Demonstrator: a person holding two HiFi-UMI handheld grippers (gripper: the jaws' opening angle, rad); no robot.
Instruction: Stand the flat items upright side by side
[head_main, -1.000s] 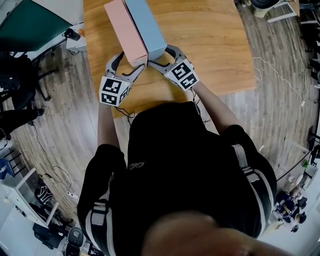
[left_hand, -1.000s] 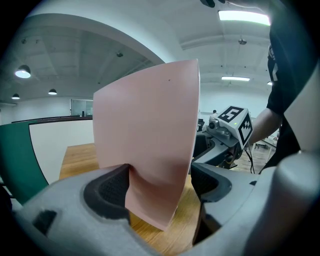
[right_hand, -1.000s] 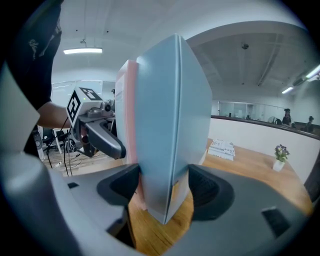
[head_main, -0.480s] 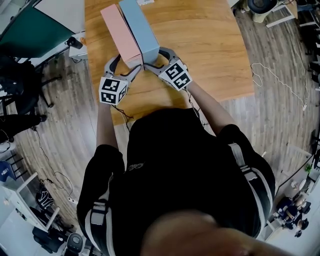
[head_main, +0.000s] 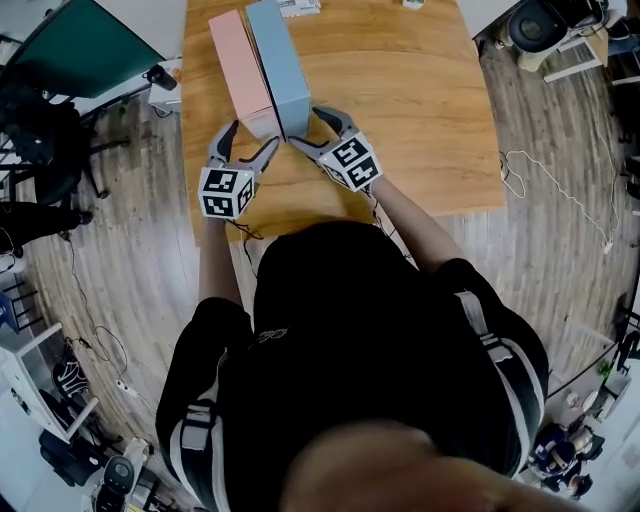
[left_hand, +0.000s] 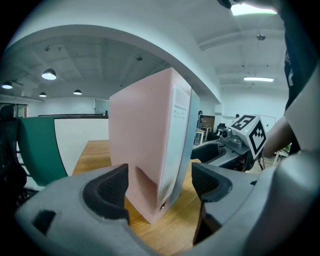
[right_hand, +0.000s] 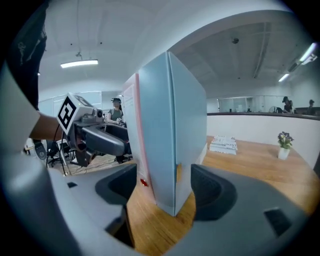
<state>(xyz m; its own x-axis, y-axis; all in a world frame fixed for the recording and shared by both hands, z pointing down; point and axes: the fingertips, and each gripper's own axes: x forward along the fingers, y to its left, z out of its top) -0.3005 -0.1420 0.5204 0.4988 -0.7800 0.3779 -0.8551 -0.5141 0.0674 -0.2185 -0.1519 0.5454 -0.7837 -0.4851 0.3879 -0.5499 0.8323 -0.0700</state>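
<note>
Head cam steeply down on table (head_main: 400, 120), gripper cams low, close, all share pink box (head_main: 240, 70)

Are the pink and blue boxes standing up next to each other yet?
Nearly finished. Done: the pink box and blue box stand upright, side by side on the table. In hand: the jaws of the right gripper have just been opening around the blue box's end; those of the left gripper stand apart around the pink one. Left: probably only pulling both grippers away.

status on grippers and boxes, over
Left hand-held gripper open around pink box. Right hand-held gripper just opening, blue box between jaws. Boxes upright, side by side. Nothing blocking.
</note>
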